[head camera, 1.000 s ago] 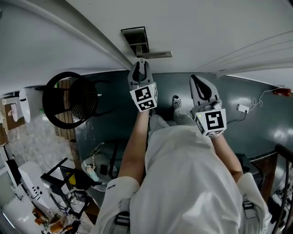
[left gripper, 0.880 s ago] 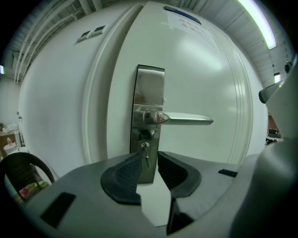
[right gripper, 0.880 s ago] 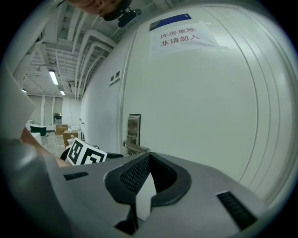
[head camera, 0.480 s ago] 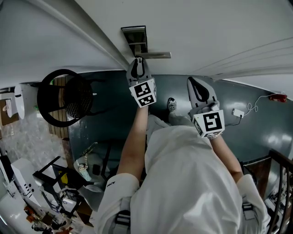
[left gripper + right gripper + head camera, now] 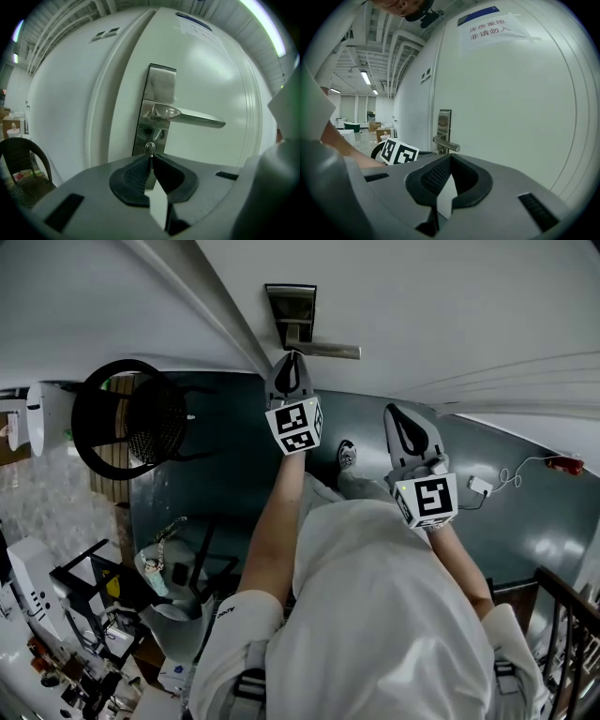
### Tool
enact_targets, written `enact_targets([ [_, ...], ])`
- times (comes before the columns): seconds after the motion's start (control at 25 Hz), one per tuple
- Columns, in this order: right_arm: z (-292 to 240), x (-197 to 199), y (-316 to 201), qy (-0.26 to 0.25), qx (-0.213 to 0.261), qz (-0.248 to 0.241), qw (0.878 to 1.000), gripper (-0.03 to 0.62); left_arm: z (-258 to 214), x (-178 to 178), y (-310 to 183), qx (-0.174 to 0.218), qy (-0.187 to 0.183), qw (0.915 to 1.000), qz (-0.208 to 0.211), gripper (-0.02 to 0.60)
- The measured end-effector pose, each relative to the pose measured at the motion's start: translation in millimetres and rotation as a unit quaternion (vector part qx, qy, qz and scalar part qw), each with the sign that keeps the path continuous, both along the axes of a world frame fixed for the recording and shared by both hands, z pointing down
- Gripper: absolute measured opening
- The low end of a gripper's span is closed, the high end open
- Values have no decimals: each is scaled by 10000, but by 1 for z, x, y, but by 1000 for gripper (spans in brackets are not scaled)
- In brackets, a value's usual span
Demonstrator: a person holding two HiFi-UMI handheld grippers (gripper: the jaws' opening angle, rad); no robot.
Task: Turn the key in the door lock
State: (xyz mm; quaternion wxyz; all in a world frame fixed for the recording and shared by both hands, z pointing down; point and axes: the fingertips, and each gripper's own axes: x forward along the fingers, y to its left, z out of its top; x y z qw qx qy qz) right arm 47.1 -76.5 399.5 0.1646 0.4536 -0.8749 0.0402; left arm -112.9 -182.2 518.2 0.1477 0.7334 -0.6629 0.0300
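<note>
White door (image 5: 211, 79) ahead; left gripper (image 5: 150, 158) jaws have just closed on the key (image 5: 150, 148). Best rolled squarely about its shaft. Right gripper (image 5: 448, 159) jaws together, empty.

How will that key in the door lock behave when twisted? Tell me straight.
The key looks like thin metal, so probably stiff and light. Its smooth, small head may slip, though the left gripper, whose jaws have just been closing, pinches it between ribbed pads. Seated in the lock plate, it will likely only turn, not pull free.
</note>
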Motion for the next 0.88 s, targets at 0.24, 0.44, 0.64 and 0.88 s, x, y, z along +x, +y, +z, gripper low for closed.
enact_targets([
  [0.24,6,4,-3,49,-34,-125,9999,-8,1,-3,-2,37,1273,9918,-121,26],
  [0.44,9,5,-2,63,-60,-227,9997,-8,4,-6,-2,83,2954,9553,-132,26],
  [0.64,12,7,-4,63,-80,-271,9996,-8,7,-7,-1,33,4372,8994,-51,26],
  [0.88,13,1,-4,72,-117,-383,9992,-8,3,-7,-2,206,5969,8020,90,26],
])
